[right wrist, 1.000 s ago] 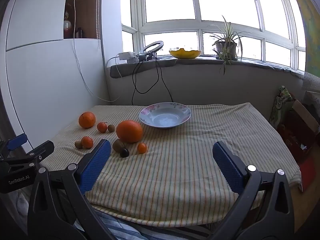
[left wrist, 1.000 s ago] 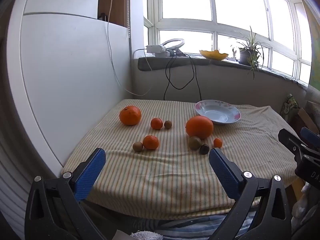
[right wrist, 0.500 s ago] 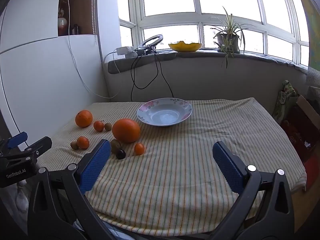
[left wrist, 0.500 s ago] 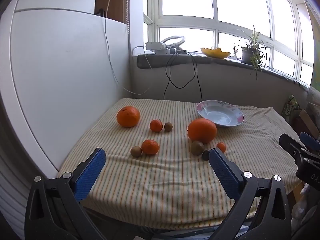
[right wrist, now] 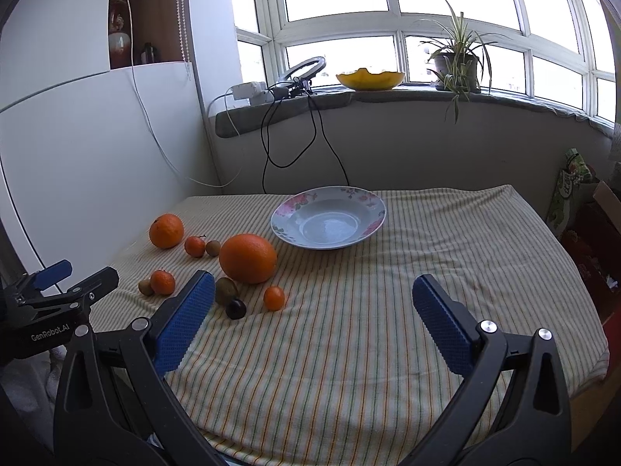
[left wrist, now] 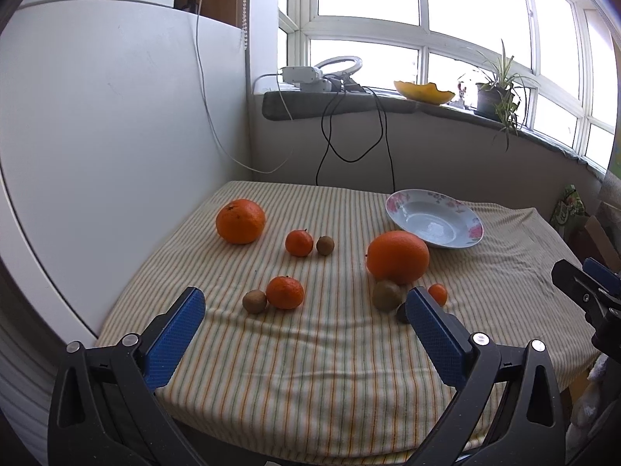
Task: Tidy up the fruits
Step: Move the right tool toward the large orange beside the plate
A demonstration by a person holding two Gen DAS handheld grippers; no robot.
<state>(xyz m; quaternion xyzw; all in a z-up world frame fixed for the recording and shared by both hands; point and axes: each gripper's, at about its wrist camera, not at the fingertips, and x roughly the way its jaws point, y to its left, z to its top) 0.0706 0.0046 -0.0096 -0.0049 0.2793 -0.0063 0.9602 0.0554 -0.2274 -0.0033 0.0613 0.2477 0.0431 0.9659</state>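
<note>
Both claws, left claw (left wrist: 300, 314) and right claw (right wrist: 312, 295), gape empty; I'd pinch the big orange (right wrist: 247, 258) (firm, heavy, rolls) across its middle.

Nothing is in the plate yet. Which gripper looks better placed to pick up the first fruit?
Probably the left gripper. It is open and faces the fruit, with the mandarin right between its fingers. The right gripper, also open, faces bare cloth beside the plate; the fruit lies off its left finger.
</note>
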